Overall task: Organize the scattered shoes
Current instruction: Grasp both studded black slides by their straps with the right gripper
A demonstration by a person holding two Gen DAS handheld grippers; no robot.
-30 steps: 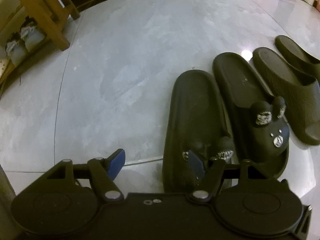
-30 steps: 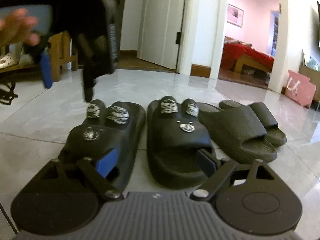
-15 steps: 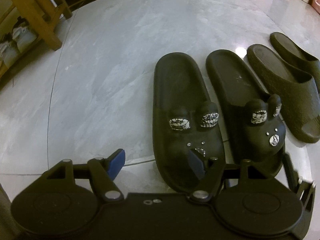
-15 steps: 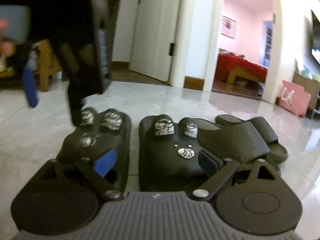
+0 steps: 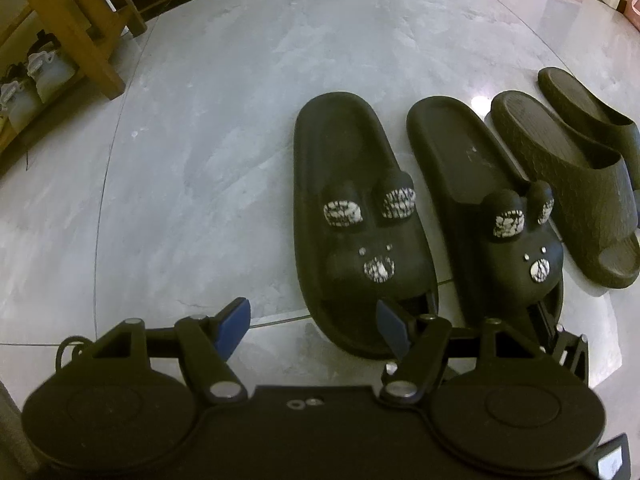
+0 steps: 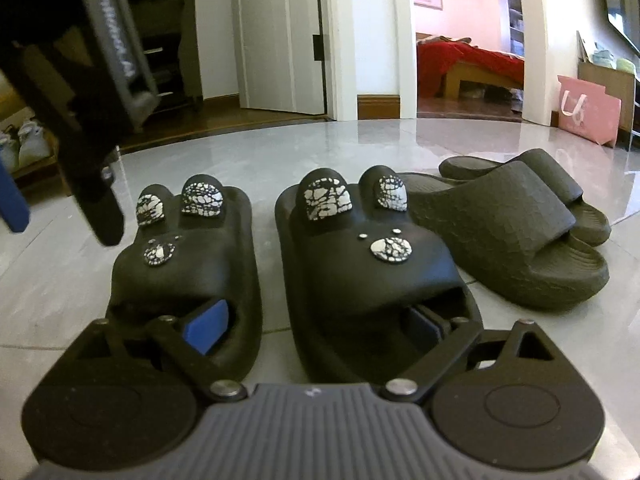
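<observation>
Lifted back since earlier: left gripper [image 5: 312,326], spread, empty. Right gripper [image 6: 312,326] spread at toe openings. Two bear slippers [image 5: 360,216] [image 5: 492,216], two plain slides [image 5: 568,184] [image 5: 588,108]. Bare floor [image 5: 200,140] leftward.

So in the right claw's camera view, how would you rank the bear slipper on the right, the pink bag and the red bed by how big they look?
Largest to smallest:
1. Bear slipper, though it's nearest the camera
2. Red bed
3. Pink bag
</observation>
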